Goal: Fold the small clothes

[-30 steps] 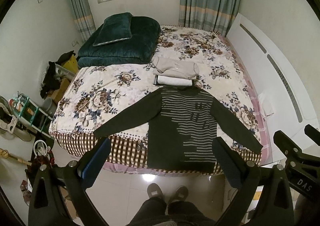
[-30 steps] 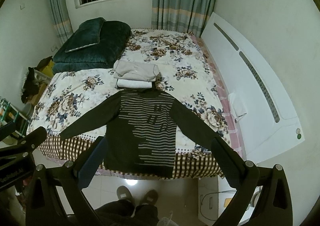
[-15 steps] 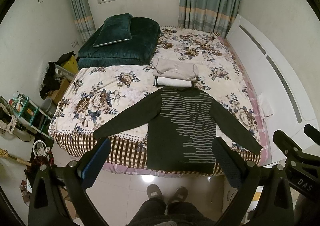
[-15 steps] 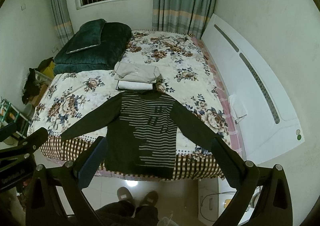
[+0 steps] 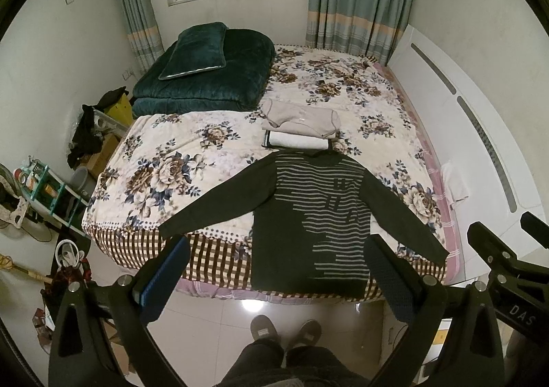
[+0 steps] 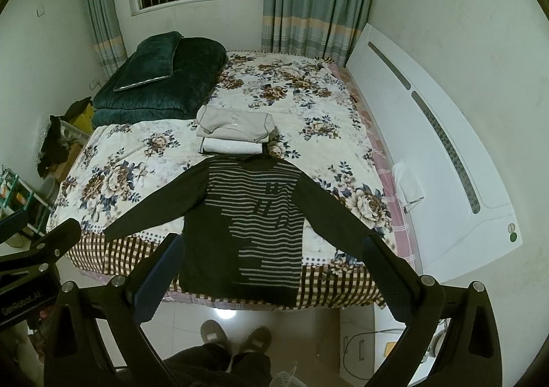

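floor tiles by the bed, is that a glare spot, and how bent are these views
Left wrist view: a bright lamp reflection sits on the glossy floor tiles under the sweater hem; fisheye bows the headboard. Right wrist view: same glare, dark vignette corners, sharp focus.

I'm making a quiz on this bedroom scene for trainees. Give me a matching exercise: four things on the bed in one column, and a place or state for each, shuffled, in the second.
Things:
1. striped sweater
2. beige garment
3. green pillow
4. white cloth

Places or states:
A. on top of the folded dark green quilt
B. spread flat, sleeves out, hem hanging over the bed's near edge
C. at the bed's edge beside the white headboard
D. folded, topping a small stack beyond the sweater's collar

Pairs: 1-B, 2-D, 3-A, 4-C
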### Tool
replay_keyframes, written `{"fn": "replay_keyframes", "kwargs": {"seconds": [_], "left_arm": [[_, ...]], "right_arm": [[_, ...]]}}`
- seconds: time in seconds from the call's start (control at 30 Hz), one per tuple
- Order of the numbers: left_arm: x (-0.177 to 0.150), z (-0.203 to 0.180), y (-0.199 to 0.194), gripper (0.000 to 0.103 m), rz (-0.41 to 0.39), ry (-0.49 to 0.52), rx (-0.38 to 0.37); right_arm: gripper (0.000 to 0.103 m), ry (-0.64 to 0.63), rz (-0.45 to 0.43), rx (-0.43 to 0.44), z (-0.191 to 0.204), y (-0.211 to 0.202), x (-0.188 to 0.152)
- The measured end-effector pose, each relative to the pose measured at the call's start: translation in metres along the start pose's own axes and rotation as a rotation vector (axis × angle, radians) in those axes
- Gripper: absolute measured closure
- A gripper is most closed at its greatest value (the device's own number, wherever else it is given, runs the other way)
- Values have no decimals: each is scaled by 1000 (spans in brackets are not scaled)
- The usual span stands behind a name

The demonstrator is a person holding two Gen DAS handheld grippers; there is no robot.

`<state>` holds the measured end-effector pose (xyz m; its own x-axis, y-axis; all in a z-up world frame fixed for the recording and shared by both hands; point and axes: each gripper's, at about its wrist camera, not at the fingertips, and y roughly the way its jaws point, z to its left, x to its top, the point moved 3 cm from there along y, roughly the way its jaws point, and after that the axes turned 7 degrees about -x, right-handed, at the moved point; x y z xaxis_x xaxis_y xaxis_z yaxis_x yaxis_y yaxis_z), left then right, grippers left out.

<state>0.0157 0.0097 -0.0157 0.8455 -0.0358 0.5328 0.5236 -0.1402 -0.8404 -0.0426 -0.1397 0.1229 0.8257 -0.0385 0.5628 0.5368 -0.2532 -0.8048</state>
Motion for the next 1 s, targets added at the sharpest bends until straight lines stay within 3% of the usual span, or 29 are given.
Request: {"fn": "replay_keyframes", "kwargs": {"seconds": [0.4, 0.63, 0.8, 0.87, 1.0], "left_arm": [[-2, 1, 2, 0, 2, 0, -3], [14, -4, 23, 0, -1, 9, -2], [33, -3, 84, 0, -57, 49, 42], [38, 0, 117, 0, -80, 59, 63], [42, -17, 199, 0, -31, 97, 110]], "right_arm": [[0, 0, 6, -1, 0, -1, 6], [0, 51, 39, 3, -1, 30, 9], [0, 209, 85, 31, -20, 100, -4], [0, 306, 112, 2, -42, 141, -19], [0, 502, 211, -53, -99, 236, -66]]}}
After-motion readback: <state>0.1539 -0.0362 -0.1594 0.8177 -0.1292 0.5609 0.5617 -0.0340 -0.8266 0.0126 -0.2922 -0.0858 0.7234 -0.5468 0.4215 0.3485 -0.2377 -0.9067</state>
